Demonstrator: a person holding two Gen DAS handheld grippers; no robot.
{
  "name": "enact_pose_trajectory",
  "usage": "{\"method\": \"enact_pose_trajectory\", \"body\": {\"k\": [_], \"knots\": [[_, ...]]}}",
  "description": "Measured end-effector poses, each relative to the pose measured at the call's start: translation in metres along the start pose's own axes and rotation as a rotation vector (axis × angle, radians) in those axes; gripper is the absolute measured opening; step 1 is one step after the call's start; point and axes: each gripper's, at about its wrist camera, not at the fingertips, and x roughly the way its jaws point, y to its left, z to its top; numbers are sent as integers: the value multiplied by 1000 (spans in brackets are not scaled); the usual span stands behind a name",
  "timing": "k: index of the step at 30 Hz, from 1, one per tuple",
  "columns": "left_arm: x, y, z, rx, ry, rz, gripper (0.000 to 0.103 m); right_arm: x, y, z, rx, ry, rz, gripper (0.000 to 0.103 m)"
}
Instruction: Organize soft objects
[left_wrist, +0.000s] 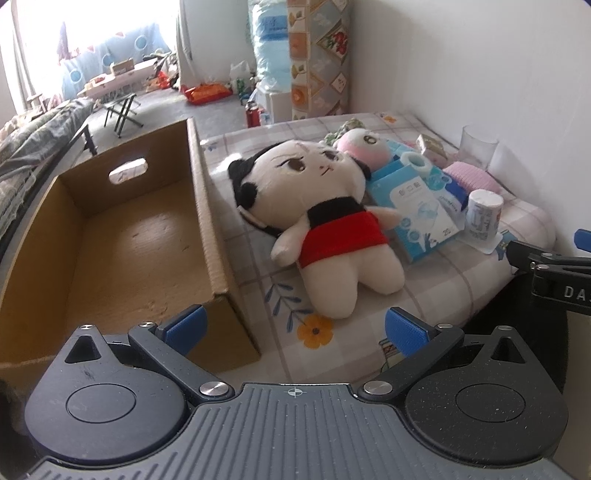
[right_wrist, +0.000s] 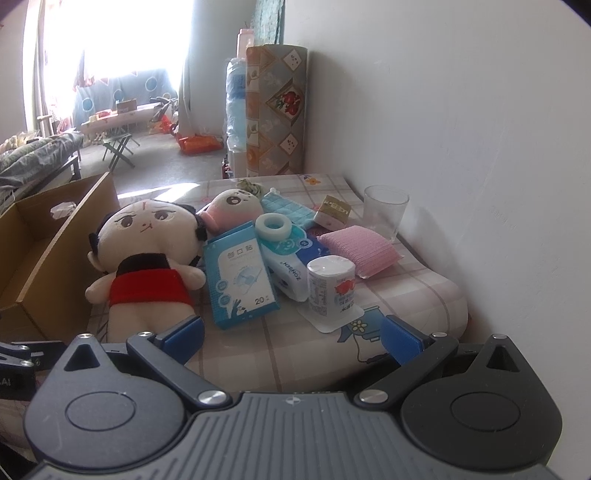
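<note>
A plush doll (left_wrist: 325, 218) (right_wrist: 147, 258) with black hair and a red dress lies face up on the table, beside an open brown cardboard box (left_wrist: 110, 229) (right_wrist: 48, 251) on its left. A smaller pink plush (left_wrist: 364, 146) (right_wrist: 232, 210) lies behind it. A pink sponge (left_wrist: 469, 177) (right_wrist: 360, 251) rests near the wall. My left gripper (left_wrist: 295, 328) is open, just short of the doll's feet. My right gripper (right_wrist: 291, 336) is open over the table's near edge, in front of a blue carton (right_wrist: 240, 273) (left_wrist: 410, 214) and a wrapped white roll (right_wrist: 330, 288) (left_wrist: 482, 214).
A tissue pack (right_wrist: 291, 266), a tape ring (right_wrist: 273, 223), a blue cloth (right_wrist: 291, 210), a small gold-and-white box (right_wrist: 332, 214) and a clear cup (right_wrist: 384, 210) (left_wrist: 476, 147) crowd the table by the white wall. The table (left_wrist: 424, 288) drops off at the right. The box is bare inside.
</note>
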Motion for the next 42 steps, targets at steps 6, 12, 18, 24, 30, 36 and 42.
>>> {"method": "enact_pose_trajectory", "body": {"k": [6,12,18,24,30,36,42], "knots": [[0,-15,13,39,-71,-61,103,14,-20,1,23,-34,-14,103],[10,-40,27,94,-144,-165,103,33,-54,1,67,-50,54,103],[37,-71,34,160,-162,-222,99,57,-92,-2,166,-61,144,103],[62,-97,37,203,-121,-259,90,90,-114,4,214,-60,272,103],[73,-116,37,242,-94,-267,71,133,-105,18,114,-29,361,86],[75,-116,38,235,-89,-280,69,164,-95,16,75,56,384,57],[73,-119,37,259,-105,-319,82,163,-126,12,267,76,475,56]]}}
